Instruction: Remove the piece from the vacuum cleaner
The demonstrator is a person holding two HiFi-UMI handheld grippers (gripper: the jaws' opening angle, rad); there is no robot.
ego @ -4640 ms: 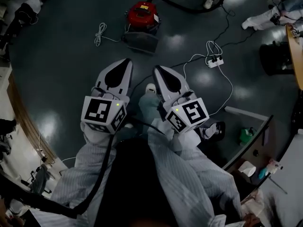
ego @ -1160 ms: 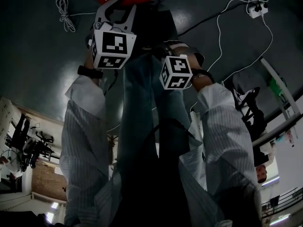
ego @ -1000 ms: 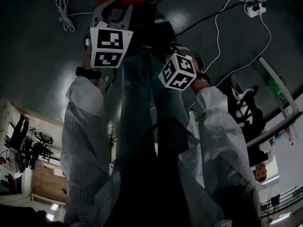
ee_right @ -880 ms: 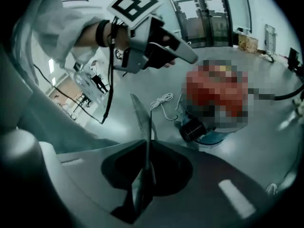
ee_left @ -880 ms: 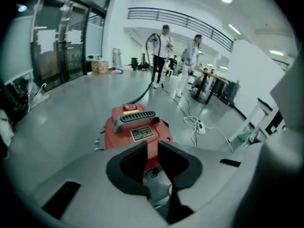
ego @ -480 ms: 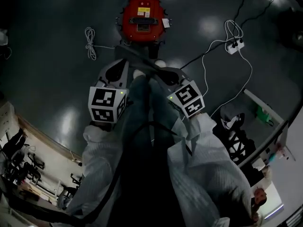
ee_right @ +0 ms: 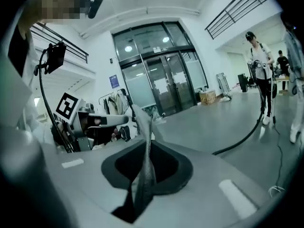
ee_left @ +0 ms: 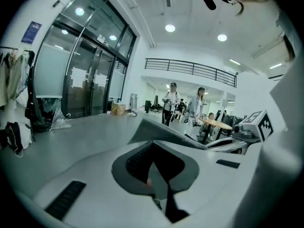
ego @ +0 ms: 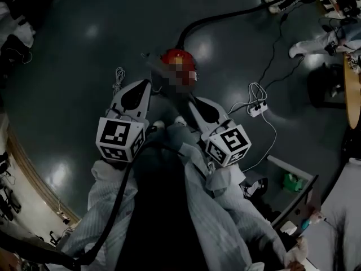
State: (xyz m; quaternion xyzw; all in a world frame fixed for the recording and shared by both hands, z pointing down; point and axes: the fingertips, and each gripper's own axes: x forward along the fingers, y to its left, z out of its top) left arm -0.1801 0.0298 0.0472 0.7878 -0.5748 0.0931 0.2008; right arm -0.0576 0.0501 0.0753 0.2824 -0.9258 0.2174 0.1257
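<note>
The red vacuum cleaner (ego: 176, 61) stands on the dark floor ahead, partly under a mosaic patch. A thin grey flat piece (ego: 155, 72) is lifted off it and spans between my two grippers. My left gripper (ego: 142, 86) is shut on one edge of the piece (ee_left: 166, 139), which runs toward the right gripper's marker cube (ee_left: 259, 122). My right gripper (ego: 194, 101) is shut on the other edge; in its view the piece (ee_right: 145, 151) shows edge-on between the jaws. The jaws meet around it in the left gripper (ee_left: 154, 170) and right gripper (ee_right: 142, 175) views.
A black hose (ego: 220, 18) runs from the vacuum to the upper right. A white power strip (ego: 256, 109) with cables lies to the right, a coiled white cord (ego: 118, 75) to the left. A green bottle (ego: 292, 180) stands by a partition. People (ee_left: 171, 103) stand in the hall.
A second ago my left gripper stood open at the vacuum's top. It has since shut on the grey piece, and both grippers have drawn back with it away from the vacuum.
</note>
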